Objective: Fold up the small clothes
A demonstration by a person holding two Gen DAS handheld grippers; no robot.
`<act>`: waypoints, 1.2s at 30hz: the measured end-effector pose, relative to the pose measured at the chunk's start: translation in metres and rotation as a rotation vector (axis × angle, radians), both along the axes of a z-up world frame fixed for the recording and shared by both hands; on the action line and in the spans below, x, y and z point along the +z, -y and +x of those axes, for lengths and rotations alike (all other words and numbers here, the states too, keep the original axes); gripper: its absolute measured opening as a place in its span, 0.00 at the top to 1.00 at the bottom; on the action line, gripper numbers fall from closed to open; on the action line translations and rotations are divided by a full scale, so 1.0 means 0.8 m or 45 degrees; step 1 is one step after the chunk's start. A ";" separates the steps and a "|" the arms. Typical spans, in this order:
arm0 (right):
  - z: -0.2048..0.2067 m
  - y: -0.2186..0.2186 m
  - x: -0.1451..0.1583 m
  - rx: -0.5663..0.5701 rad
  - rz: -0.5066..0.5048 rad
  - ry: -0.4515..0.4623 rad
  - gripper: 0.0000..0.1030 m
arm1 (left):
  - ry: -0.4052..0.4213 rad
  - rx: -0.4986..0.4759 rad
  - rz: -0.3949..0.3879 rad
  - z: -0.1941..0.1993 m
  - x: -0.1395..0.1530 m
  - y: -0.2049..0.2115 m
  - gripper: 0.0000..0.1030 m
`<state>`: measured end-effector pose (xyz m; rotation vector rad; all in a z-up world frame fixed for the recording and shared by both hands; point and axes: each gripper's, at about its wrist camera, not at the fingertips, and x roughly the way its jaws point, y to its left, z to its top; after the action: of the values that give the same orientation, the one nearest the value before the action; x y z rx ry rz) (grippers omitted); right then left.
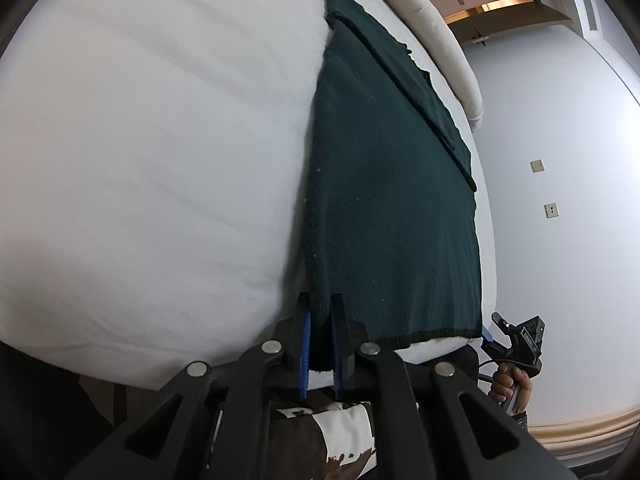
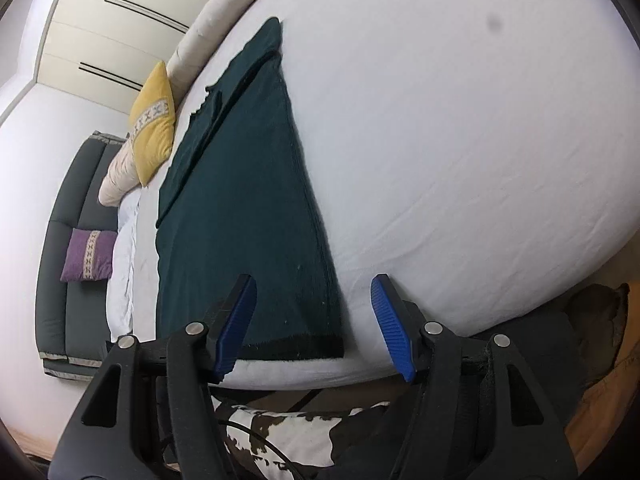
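A dark green garment (image 1: 392, 200) lies flat along the white bed (image 1: 160, 160), its banded hem (image 2: 296, 346) at the near edge of the mattress and its far end, where a narrower piece is already laid back over the body, reaching toward the cream bolster (image 1: 432, 36) at the head of the bed; it seems spread this way so that a long side can be lifted and carried across in one clean fold. The left gripper (image 1: 320, 312) is pressed nearly together on the garment's near left corner, the knit passing between its blue pad and the dark finger, and the cloth beside it rises slightly off the sheet, which suggests the corner is being held up ready for folding. The right gripper (image 2: 314, 292) is spread wide and holds nothing: its left finger sits over the garment close to the hem, its right finger over bare sheet just beyond the garment's right edge, so the jaws straddle that near right corner, apparently lined up to pinch it; whether the fingers touch the cloth cannot be told. A yellow cushion (image 2: 154, 120) leans against the bolster, well beyond the garment's far end
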<state>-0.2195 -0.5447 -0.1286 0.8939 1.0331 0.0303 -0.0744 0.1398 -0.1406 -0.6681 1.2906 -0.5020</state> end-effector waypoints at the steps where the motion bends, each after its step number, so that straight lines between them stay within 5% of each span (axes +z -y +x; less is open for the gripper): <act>1: 0.001 -0.001 -0.003 0.008 0.004 -0.016 0.48 | 0.000 0.001 -0.002 0.000 0.000 -0.001 0.93; 14: 0.011 -0.023 -0.022 0.081 0.071 -0.112 0.61 | 0.037 -0.009 0.011 -0.006 0.007 -0.002 0.94; 19: 0.011 -0.030 -0.023 0.097 0.046 -0.110 0.93 | 0.051 -0.005 -0.013 -0.008 0.014 -0.004 0.95; 27: 0.020 -0.016 0.019 0.053 0.118 0.065 0.94 | 0.162 0.077 -0.218 0.010 0.070 -0.022 0.95; 36: 0.107 -0.003 0.093 -0.035 0.236 0.315 0.94 | 0.243 0.209 -0.478 0.077 0.124 -0.025 0.95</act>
<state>-0.1340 -0.5421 -0.0542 1.0442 0.7957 0.2114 -0.0125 0.1599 -0.0416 -1.0045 0.9598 -0.6638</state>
